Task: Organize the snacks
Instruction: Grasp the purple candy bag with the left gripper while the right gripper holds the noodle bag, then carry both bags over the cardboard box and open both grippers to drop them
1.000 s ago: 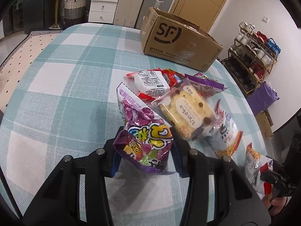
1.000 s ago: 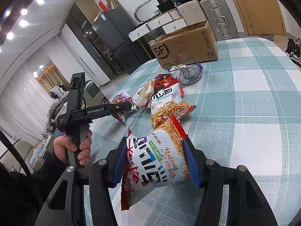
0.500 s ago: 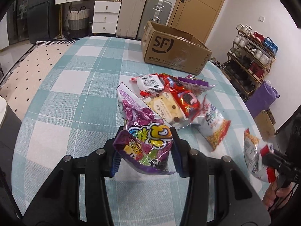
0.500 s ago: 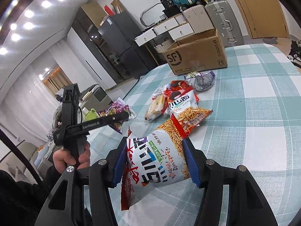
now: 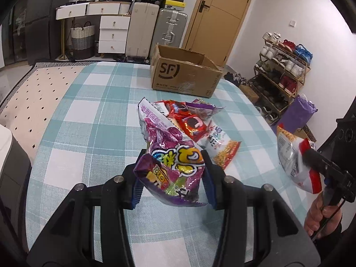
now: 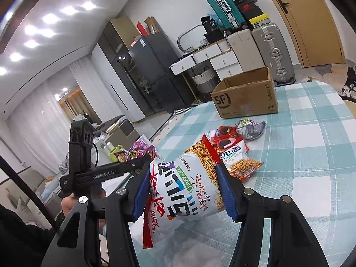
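Note:
My left gripper (image 5: 172,178) is shut on a purple snack bag (image 5: 169,155) and holds it above the checked table (image 5: 89,133). My right gripper (image 6: 184,191) is shut on a white and red noodle snack bag (image 6: 184,189), also lifted; that bag shows at the right of the left wrist view (image 5: 296,160). A pile of snack packets (image 5: 195,122) lies mid-table. An open SF cardboard box (image 5: 184,73) stands at the table's far edge, beyond the pile; it also shows in the right wrist view (image 6: 247,98).
A shoe rack (image 5: 282,71) and a purple bag (image 5: 296,113) stand on the floor right of the table. Suitcases (image 5: 169,29) and white drawers (image 5: 113,33) line the far wall. The left gripper's handle (image 6: 104,173) shows in the right wrist view.
Both grippers have risen and pulled back from the pile with their bags held. The box and the room behind it now show more fully.

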The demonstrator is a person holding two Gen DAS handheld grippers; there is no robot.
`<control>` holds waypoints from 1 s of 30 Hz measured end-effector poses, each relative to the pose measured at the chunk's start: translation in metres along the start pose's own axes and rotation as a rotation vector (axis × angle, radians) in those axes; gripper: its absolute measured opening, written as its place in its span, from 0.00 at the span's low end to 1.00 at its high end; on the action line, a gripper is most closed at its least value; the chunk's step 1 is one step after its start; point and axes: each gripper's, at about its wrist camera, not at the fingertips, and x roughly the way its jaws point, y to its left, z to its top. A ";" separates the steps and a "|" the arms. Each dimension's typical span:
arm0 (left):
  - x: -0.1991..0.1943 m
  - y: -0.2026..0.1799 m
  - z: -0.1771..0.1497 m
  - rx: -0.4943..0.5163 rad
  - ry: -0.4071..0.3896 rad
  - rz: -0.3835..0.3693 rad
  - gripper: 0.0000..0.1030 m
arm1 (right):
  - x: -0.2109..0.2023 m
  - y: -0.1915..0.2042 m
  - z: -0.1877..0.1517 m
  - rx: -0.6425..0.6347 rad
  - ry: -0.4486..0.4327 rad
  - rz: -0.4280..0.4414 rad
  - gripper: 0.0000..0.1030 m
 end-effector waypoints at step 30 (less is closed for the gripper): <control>-0.019 -0.063 0.121 0.114 -0.041 -0.059 0.41 | -0.002 0.016 0.153 -0.077 -0.091 0.129 0.55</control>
